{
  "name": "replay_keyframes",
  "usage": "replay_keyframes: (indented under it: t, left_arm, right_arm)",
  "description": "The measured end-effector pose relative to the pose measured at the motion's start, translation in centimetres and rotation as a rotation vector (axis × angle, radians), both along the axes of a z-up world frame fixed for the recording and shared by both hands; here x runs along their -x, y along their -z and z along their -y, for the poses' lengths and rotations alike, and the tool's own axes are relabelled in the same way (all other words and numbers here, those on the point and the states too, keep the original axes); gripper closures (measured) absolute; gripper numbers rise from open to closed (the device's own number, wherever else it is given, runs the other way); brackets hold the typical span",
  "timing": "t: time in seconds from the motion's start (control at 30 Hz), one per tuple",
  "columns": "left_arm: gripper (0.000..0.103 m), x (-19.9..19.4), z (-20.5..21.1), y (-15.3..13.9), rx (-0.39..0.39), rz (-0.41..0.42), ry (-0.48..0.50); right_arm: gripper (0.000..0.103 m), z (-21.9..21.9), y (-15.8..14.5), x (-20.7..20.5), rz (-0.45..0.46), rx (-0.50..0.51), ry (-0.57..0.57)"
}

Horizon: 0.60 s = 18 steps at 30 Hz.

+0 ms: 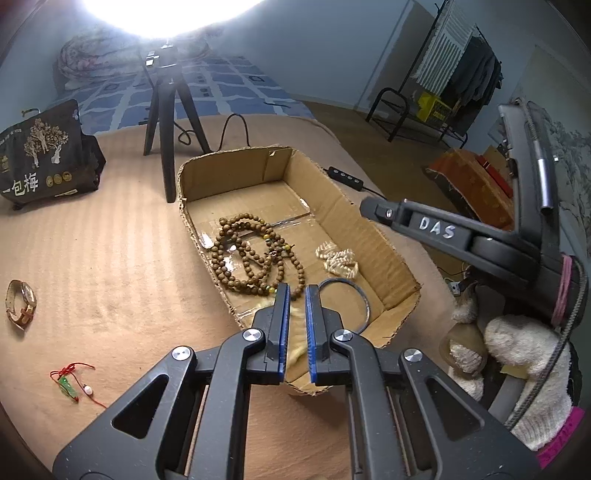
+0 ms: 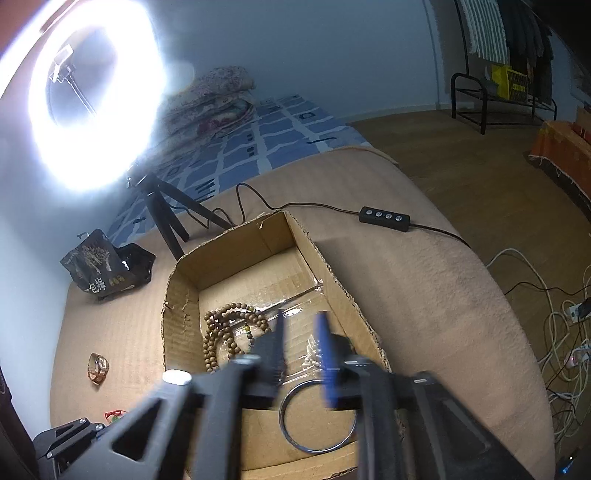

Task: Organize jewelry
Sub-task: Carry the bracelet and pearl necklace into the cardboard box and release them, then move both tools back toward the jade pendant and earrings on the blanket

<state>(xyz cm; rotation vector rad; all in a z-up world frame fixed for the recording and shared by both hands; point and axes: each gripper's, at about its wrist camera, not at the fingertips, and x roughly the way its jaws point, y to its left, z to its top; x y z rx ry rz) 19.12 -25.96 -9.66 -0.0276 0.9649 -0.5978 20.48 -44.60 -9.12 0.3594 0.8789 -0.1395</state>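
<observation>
Tan blanket; brown bead necklace point(image 1: 251, 258) coiled.

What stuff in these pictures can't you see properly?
- Right gripper: motion-blurred in the right wrist view.
- Bangle: near side hidden by the left gripper, left wrist view.
- Wristwatch: too small, dial unreadable.
- Ring light: cut off by top edge, overexposed.

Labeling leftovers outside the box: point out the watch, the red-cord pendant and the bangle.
watch point(image 1: 21, 303): left wrist view, on the case.
red-cord pendant point(image 1: 68, 386): left wrist view, on the green charm.
bangle point(image 2: 291, 435): right wrist view, on its lower-left rim.
</observation>
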Motion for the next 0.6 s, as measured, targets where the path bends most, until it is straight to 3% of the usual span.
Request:
replay_keyframes:
  t: [0.07, 0.2, 0.27, 0.37, 0.47, 0.6]
  left_arm:
    - [0.072, 0.0, -0.2, 0.1, -0.011, 0.004, -0.007]
    - [0.07, 0.3, -0.5, -0.2, -0.028, 0.023, -0.011]
    - [0.069, 0.3, -0.7, -0.4, -0.027, 0.023, -0.015]
    - [0.059, 0.5, -1.1, -0.7, -0.028, 0.029, -0.025]
    - [0.057, 0.9, -1.5, -1.1, -0.036, 0.045, -0.023]
    - [0.038, 1.4, -2.4, -1.6, -0.047, 0.068, -0.028]
  right_arm:
    - [0.06, 0.0, -0.2, 0.0, -0.001, 0.011, 0.009]
    - [0.039, -0.2, -0.6, 0.2, -0.001, 0.045, 0.025]
    - [0.038, -0.2, -1.0, 0.3, 0.003, 0.051, 0.031]
    - [0.03, -0.3, -1.6, 0.6, 0.009, 0.059, 0.042]
    - [0.024, -0.6, -2.2, 0.8, 0.012, 0.084, 0.04]
    - [0.014, -1.3, -3.1, 1.3, 0.023, 0.14, 0.042]
